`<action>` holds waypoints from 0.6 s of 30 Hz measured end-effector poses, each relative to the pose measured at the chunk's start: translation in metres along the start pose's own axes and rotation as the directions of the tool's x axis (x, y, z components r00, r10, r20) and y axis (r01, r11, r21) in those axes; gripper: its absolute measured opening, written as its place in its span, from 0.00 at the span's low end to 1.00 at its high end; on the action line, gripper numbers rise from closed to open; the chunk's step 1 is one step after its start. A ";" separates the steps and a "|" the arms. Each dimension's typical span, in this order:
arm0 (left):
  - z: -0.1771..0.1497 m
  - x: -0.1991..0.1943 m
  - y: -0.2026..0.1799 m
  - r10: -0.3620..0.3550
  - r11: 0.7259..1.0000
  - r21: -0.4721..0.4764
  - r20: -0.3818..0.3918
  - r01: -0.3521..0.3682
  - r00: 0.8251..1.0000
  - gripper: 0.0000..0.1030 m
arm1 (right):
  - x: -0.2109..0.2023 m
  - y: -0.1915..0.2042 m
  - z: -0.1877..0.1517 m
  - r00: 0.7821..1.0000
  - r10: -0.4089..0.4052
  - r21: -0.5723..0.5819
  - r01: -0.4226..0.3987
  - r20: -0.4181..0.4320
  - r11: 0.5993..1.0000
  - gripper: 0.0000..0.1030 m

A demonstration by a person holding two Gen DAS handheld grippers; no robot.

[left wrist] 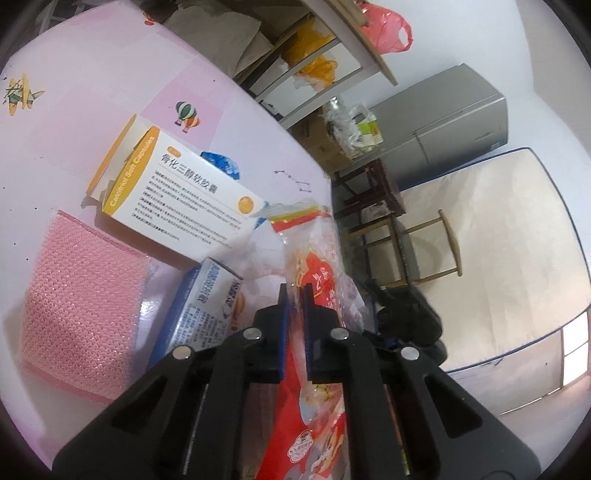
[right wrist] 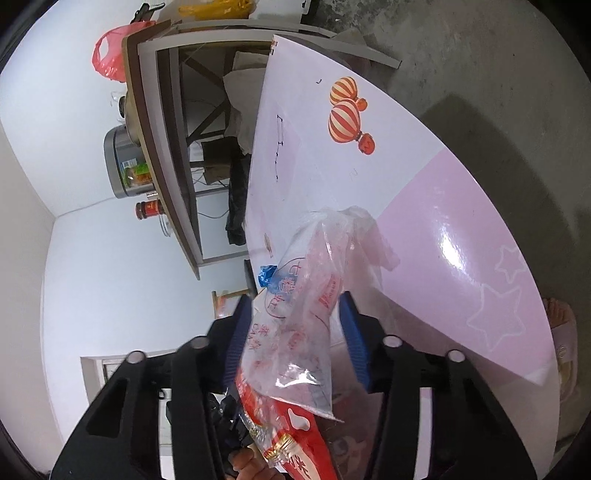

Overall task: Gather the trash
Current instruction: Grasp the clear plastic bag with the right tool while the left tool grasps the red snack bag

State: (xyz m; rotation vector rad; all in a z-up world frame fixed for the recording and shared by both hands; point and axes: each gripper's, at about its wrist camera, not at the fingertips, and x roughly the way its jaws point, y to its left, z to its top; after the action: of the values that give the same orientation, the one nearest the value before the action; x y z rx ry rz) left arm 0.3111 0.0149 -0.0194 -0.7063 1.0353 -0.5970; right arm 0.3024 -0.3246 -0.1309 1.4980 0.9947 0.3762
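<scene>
Trash, left wrist view: one clear plastic wrapper printed in red and yellow rises from between the blue pads of the left gripper, which is clenched on it, jaws nearly together with only the film between. Around it on the pink table: one white and orange medicine box, end flap open, lying flat; one blue and white carton just beside the gripper's left finger; one pink mesh cloth lying flat next to the carton; one crumpled blue wrapper showing behind the medicine box. Off the table edge: one wooden stool, one grey refrigerator, one pale mattress leaning beyond them, one red carrier bag hanging from a shelf. Right wrist view, scene rolled sideways: one clear bag with red print passes between the blue pads of the right gripper; jaws stand part open, the left pad appears to touch the film while the right pad stands clear of it, though the folds make contact hard to judge. A red and gold wrapper end hangs nearest the lens; whether it is the same wrapper held by the other gripper cannot be told. One scrap of blue wrapper sits at the table edge by the bag. One grey cooker pot and one red-labelled jar stand on a shelf behind.
</scene>
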 end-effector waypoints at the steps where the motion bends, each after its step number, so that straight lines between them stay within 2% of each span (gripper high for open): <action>1: 0.000 -0.001 0.000 -0.012 1.000 -0.001 0.004 0.012 1.000 0.05 | 0.000 0.000 -0.001 1.000 0.008 0.004 -0.008 0.001 1.000 0.38; 6: -0.003 -0.009 -0.004 -0.092 0.996 0.002 0.033 0.092 0.995 0.04 | -0.005 0.002 -0.003 0.999 0.030 -0.007 -0.029 0.016 1.000 0.27; 15: -0.003 -0.024 -0.004 -0.178 0.984 -0.008 0.076 0.180 0.981 0.04 | -0.014 0.008 -0.006 0.998 0.053 -0.028 -0.052 0.044 0.998 0.26; 18: -0.003 -0.029 -0.004 -0.181 0.983 0.003 0.090 0.181 0.979 0.04 | -0.014 0.008 -0.007 0.998 0.053 -0.027 -0.052 0.046 0.998 0.26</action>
State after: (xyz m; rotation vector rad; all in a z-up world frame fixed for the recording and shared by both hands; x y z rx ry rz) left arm 0.2962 0.0328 -0.0011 -0.8309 0.8954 -0.7132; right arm 0.2920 -0.3302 -0.1173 1.5055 0.9118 0.3885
